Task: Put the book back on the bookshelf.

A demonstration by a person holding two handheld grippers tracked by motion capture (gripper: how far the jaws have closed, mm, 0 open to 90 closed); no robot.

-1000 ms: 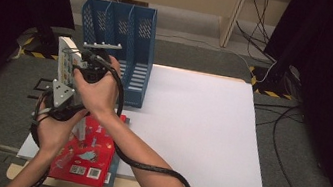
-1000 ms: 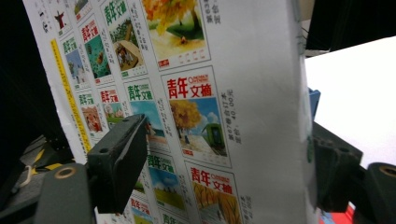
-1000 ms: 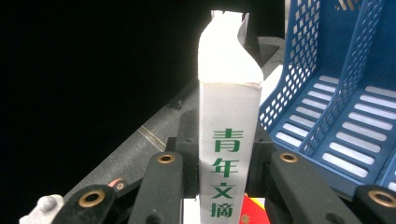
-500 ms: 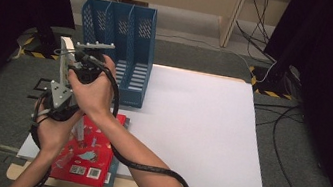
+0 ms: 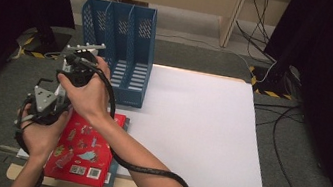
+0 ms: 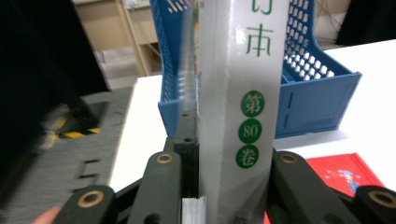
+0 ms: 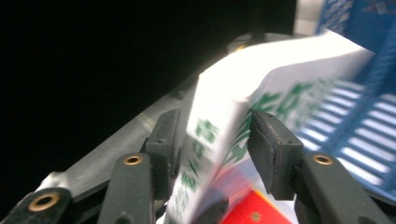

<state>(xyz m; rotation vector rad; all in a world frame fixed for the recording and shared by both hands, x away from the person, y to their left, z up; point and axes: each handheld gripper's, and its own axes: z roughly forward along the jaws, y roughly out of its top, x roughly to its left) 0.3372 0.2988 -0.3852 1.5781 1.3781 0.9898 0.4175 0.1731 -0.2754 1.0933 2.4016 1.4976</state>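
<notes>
A white book with green characters (image 6: 238,93) is held upright off the table's left edge, beside the blue file rack (image 5: 124,61). My left gripper (image 6: 224,158) has just been closing, and its pads now press on both sides of the book's spine. In the high view the left gripper (image 5: 49,100) sits low at the left, with the right gripper (image 5: 81,62) just above it. My right gripper (image 7: 217,126) has just been opening. The book (image 7: 219,121) still stands between its jaws, with a gap at the left pad.
A red picture book (image 5: 82,148) lies on a stack at the table's front left corner. The white table top (image 5: 200,124) stretches to the right of the rack. Dark floor and cables surround the table.
The left hand has shifted a little with the book. Less of the book's white cover shows above the right hand than before.
</notes>
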